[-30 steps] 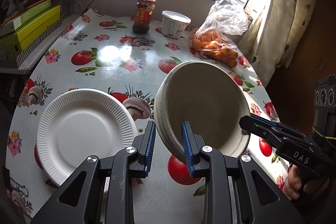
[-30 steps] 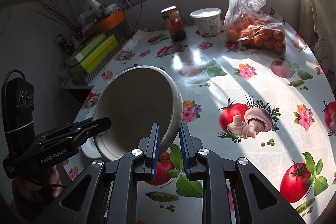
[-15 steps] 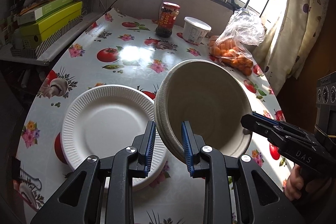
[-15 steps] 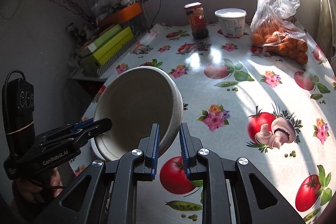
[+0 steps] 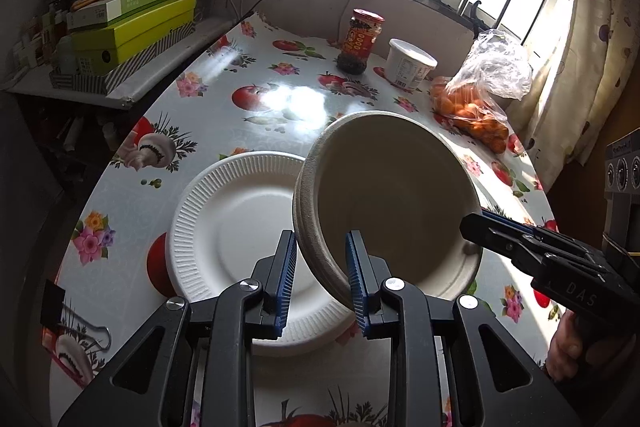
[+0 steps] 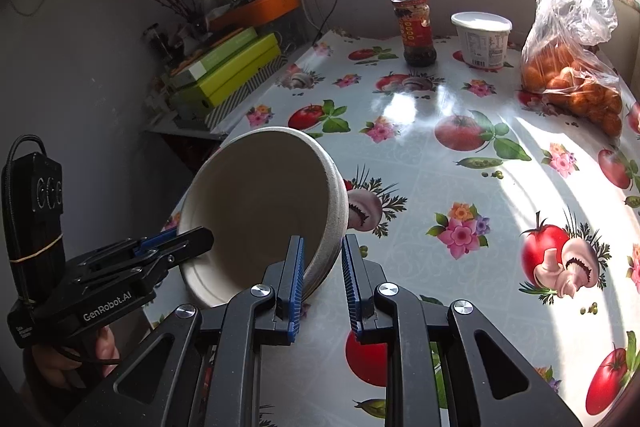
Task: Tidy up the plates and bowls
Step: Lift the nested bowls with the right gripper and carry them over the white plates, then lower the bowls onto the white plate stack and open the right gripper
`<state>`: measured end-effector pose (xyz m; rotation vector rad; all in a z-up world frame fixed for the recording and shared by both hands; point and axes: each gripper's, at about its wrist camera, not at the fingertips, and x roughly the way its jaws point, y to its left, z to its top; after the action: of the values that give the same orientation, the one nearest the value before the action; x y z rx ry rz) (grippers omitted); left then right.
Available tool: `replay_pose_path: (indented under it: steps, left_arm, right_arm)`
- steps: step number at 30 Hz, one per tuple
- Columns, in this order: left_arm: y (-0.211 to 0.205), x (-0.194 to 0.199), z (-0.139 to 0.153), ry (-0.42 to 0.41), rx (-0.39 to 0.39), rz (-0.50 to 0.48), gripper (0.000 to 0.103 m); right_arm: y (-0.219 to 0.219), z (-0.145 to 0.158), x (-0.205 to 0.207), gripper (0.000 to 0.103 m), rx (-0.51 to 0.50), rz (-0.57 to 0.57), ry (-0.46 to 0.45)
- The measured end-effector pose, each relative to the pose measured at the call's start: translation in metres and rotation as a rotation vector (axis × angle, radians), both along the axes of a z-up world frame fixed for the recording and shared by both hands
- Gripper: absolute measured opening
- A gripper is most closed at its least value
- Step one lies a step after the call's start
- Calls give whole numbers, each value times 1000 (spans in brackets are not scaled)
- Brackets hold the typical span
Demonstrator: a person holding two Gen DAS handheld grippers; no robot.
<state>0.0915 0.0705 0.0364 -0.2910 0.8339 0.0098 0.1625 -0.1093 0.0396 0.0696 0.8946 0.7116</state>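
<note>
Left wrist view, from the left edge: boxes [image 5: 132,27] stacked on a shelf beside the table [image 5: 240,115], whose cloth is printed with tomatoes, mushrooms and flowers. A binder clip [image 5: 76,323] lies at the near left corner. Next comes a white ribbed plate [image 5: 236,219] lying flat on the cloth. The left gripper [image 5: 320,279] is clamped on the near rim of a stack of beige bowls [image 5: 388,195], one blue pad outside the wall and one inside. The stack is tilted, mouth toward the camera, lifted off the cloth, and overlaps the plate's right part in the picture. Behind it stand a red-lidded jar [image 5: 360,41], a white tub [image 5: 410,65] and a bag of oranges [image 5: 476,99] near the curtain. At the right, the right gripper [image 5: 472,227] grips the stack's opposite rim, with a hand [image 5: 568,351] under it.

Right wrist view, from the left: the left gripper [image 6: 200,239] reaches in over the far rim of the bowls [image 6: 260,211]; fingers [image 6: 104,347] show on its handle. The right gripper [image 6: 320,267] is closed on the nearer wall of the stack, its left pad inside the bowl and its right pad outside. Farther right lies open cloth [image 6: 460,187], with the jar [image 6: 414,31], tub [image 6: 482,39] and oranges [image 6: 572,83] along the window side.
</note>
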Motion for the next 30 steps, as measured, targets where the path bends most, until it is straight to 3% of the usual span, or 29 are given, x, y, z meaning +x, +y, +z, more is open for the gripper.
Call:
replay_pose_path:
  steps: [30]
  left_arm:
    - [56, -3, -22, 61, -8, 101, 26]
  right_arm:
    - [66, -24, 15, 19, -15, 96, 71]
